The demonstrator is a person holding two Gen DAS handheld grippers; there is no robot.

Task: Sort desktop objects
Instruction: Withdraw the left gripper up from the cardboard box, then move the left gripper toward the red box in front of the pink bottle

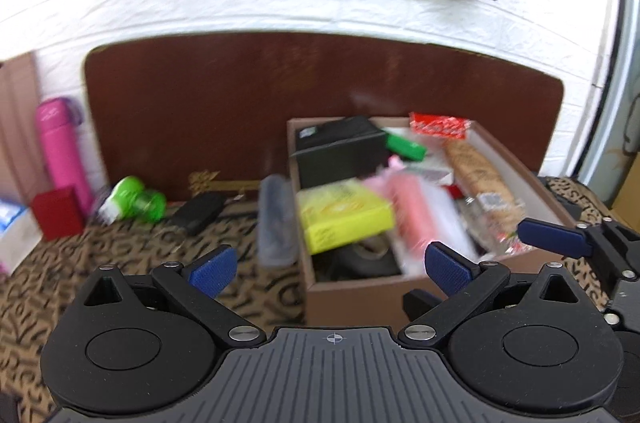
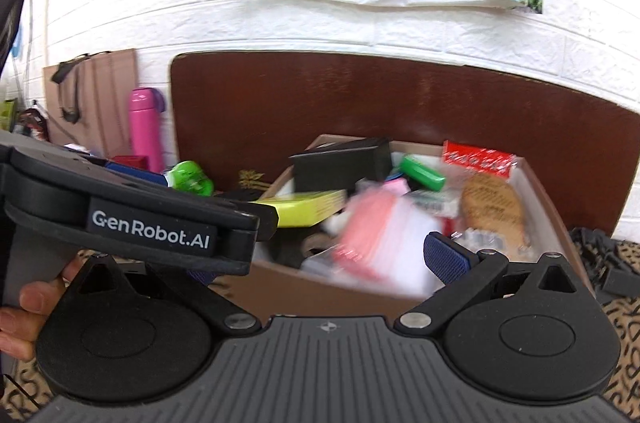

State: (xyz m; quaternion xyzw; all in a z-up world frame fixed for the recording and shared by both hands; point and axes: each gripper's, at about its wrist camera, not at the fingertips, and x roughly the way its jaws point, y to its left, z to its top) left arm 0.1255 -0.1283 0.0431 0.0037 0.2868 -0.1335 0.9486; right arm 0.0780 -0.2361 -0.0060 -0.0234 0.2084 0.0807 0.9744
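Note:
My left gripper [image 1: 331,269] is open and empty, hovering at the near edge of a brown cardboard box [image 1: 360,299]. The box holds a yellow box [image 1: 344,219], a blurred pink packet [image 1: 412,215], a black box [image 1: 340,147], a green item [image 1: 406,147], a biscuit pack [image 1: 480,179] and a red packet [image 1: 440,125]. My right gripper [image 2: 320,269] is also open over the same box [image 2: 288,283], with nothing between its fingers. The left tool's black housing [image 2: 160,223] crosses in front and hides the right gripper's left finger.
Left of the box on the patterned cloth [image 1: 140,263] lie a translucent grey case [image 1: 276,219], a black item [image 1: 198,211], a green bottle [image 1: 134,201], a red cube [image 1: 58,211] and a pink flask [image 1: 62,147]. A brown board [image 1: 280,95] leans on the white wall. A hand [image 2: 24,303] grips the left tool.

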